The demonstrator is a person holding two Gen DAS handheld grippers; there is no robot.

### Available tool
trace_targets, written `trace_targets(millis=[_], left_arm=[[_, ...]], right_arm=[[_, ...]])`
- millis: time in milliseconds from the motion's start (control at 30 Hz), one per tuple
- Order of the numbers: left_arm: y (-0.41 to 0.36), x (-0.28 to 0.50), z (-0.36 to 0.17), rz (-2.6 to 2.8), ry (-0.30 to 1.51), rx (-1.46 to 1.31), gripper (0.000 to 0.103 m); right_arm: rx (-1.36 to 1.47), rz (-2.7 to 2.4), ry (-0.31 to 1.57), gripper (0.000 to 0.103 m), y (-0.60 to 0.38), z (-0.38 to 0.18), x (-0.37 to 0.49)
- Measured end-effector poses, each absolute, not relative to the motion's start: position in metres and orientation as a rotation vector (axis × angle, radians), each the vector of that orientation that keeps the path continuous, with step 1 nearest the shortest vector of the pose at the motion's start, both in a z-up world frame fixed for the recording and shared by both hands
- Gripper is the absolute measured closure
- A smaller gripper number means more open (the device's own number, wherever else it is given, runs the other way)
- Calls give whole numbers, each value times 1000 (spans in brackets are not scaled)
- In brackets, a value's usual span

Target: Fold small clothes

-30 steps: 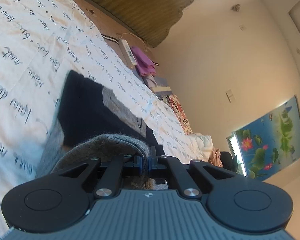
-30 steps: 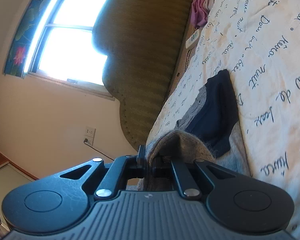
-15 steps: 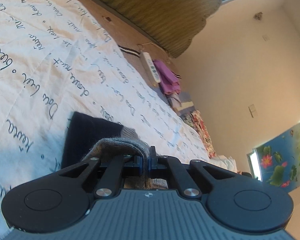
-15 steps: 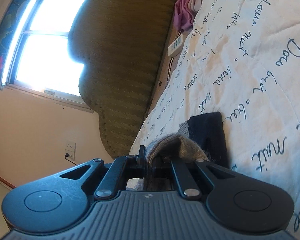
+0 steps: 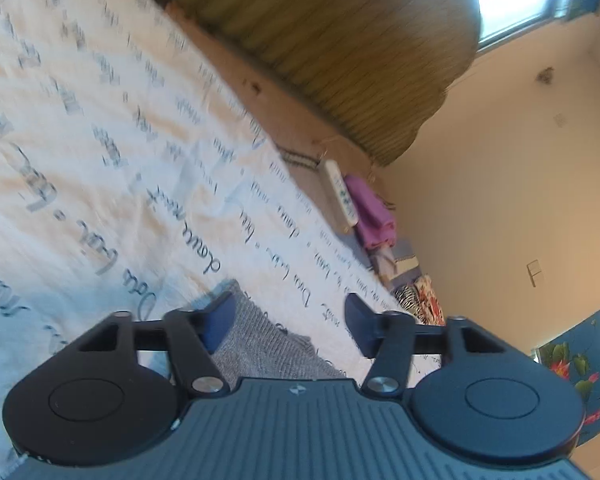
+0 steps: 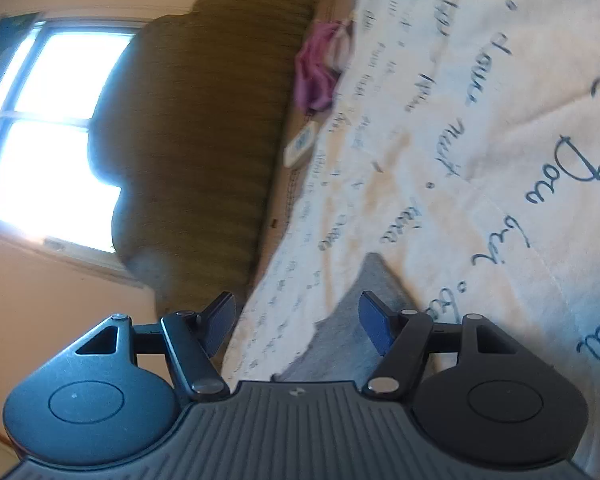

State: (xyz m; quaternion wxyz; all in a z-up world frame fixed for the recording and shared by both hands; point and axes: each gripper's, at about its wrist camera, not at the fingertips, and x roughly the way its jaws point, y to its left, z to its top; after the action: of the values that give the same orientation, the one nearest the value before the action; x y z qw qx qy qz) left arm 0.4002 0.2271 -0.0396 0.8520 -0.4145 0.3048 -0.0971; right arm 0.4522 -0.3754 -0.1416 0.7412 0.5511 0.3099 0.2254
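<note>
We find the left gripper (image 5: 288, 318) with jaws spread wide, holding nothing; the grey knitted garment (image 5: 266, 346) lies flat on the lettered bedspread (image 5: 100, 168) directly beneath it; the right gripper (image 6: 298, 322) likewise stands wide apart and empty, the same garment (image 6: 348, 336) lying under and just beside its right finger; we note a remote control (image 5: 340, 194) and a purple cloth (image 5: 370, 212) near the headboard (image 5: 340, 40); both views are blurred.

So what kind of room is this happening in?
Most likely a bedroom: a white bedspread printed with script lettering, a padded olive headboard under a bright window, and a grey knitted garment lying on the bed.
</note>
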Motion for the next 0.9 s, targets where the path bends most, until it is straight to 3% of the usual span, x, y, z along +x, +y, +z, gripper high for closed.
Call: trace_targets(millis=[200, 433, 633, 900], left_arm=[[235, 295, -39, -202, 621, -875, 38], [226, 192, -72, -128, 653, -919, 36], [200, 187, -98, -174, 751, -954, 36], [183, 224, -113, -195, 737, -1050, 35]], right_arm=[[1109, 578, 639, 34, -390, -109, 352], [1118, 488, 742, 34, -391, -144, 245], [1140, 482, 794, 34, -367, -164, 232], [1022, 416, 735, 35, -331, -158, 267]])
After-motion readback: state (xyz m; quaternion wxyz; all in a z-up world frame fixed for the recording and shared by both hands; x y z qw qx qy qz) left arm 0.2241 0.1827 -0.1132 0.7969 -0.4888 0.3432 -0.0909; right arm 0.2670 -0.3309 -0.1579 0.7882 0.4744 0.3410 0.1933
